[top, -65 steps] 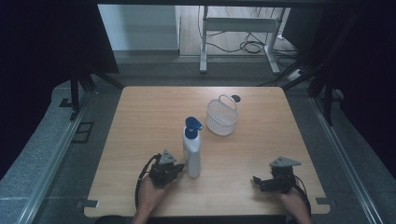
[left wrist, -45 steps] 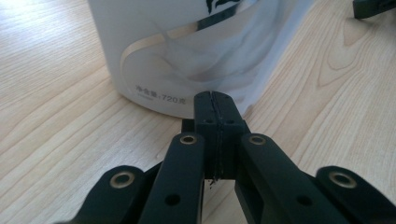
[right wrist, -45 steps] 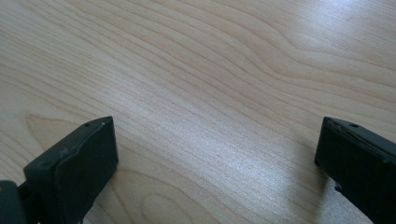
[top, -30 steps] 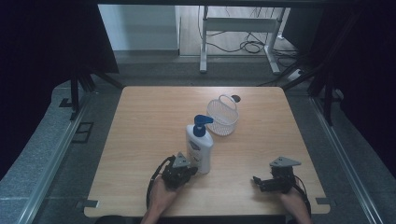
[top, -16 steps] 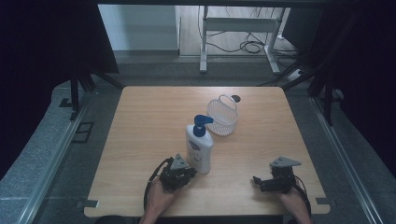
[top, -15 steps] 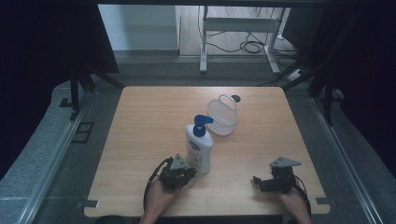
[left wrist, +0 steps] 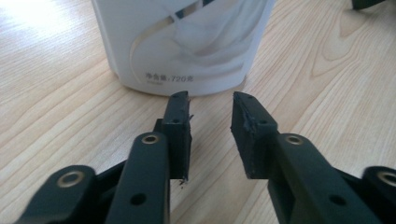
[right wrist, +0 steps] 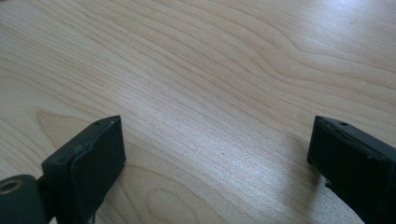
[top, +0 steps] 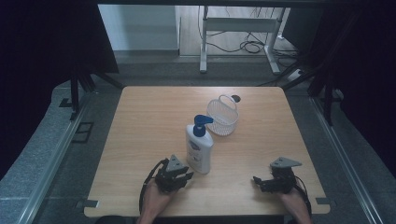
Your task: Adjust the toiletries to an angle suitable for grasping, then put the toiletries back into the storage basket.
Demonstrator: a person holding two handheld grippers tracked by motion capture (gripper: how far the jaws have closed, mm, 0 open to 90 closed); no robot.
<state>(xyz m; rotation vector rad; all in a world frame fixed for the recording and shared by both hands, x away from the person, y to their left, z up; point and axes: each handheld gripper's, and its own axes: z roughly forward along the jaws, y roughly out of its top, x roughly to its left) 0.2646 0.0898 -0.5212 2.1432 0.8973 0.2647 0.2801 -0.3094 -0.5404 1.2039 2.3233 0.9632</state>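
Standing upright near the middle of the wooden worktop (top: 140,121), the white pump bottle (top: 199,149) has a flattened oval body, a blue pump head with its spout turned toward the white mesh basket (top: 222,116) just behind it, and a swirl graphic above small printed characters low on its front. The left gripper (top: 183,178) sits just before its base; its jaws have just been opening, narrowly parted with nothing between them. The right gripper (top: 259,182), well apart, shows wide jaws over bare wood.
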